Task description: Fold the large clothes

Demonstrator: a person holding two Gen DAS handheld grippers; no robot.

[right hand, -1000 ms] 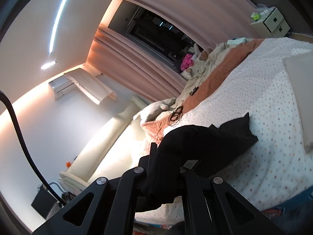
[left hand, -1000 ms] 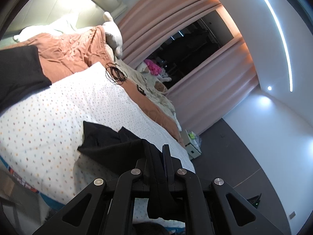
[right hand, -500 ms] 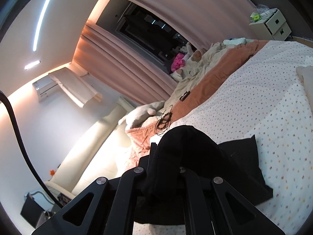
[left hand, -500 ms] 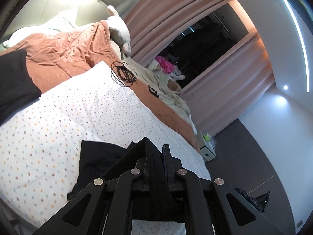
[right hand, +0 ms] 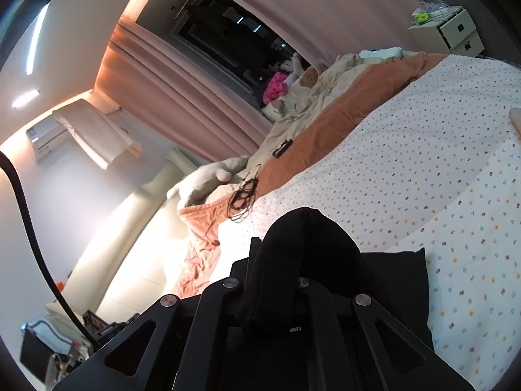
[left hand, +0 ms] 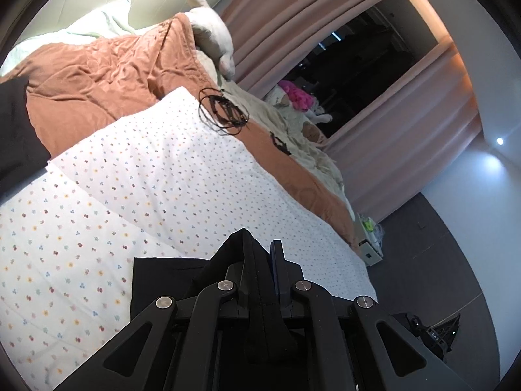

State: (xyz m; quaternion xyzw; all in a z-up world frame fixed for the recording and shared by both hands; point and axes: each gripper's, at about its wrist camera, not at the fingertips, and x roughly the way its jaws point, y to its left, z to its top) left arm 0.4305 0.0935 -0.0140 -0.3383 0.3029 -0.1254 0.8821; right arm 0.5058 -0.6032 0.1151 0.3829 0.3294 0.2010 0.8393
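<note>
**Black garment pinched at two points over the bed**

On the bed (left hand: 136,169), covered by a white sheet with small coloured dots, a black garment (left hand: 162,277) lies near the lower edge of both views. Part of it rests flat on the sheet; the rest rises into the two grippers.

Left gripper (left hand: 260,260): fingers drawn close together, with a peaked fold of the garment clamped between them. The fabric runs from the fingertips down and left onto the sheet, where a flat rectangular panel is visible.

Right gripper (right hand: 276,260): fingers narrow, gripping a thick bunch of the garment (right hand: 306,247). The cloth bulges over the fingertips in a rounded hump and hides them almost entirely. A flat black portion extends to the right on the sheet, ending in a pointed corner.

Surroundings:
- An orange quilt (left hand: 107,71) is bunched toward the head of the bed and continues as a strip along the far side.
- A coil of black cable (left hand: 224,112) lies at the border of sheet and quilt.
- A grey plush toy (left hand: 211,32) sits beyond the quilt.
- Pink curtains (left hand: 293,26) frame a dark window.
- A small drawer unit (right hand: 449,32) stands beside the bed.
- A second dark fabric (left hand: 16,130) shows at the left edge of the left wrist view; what it is cannot be told.
</note>
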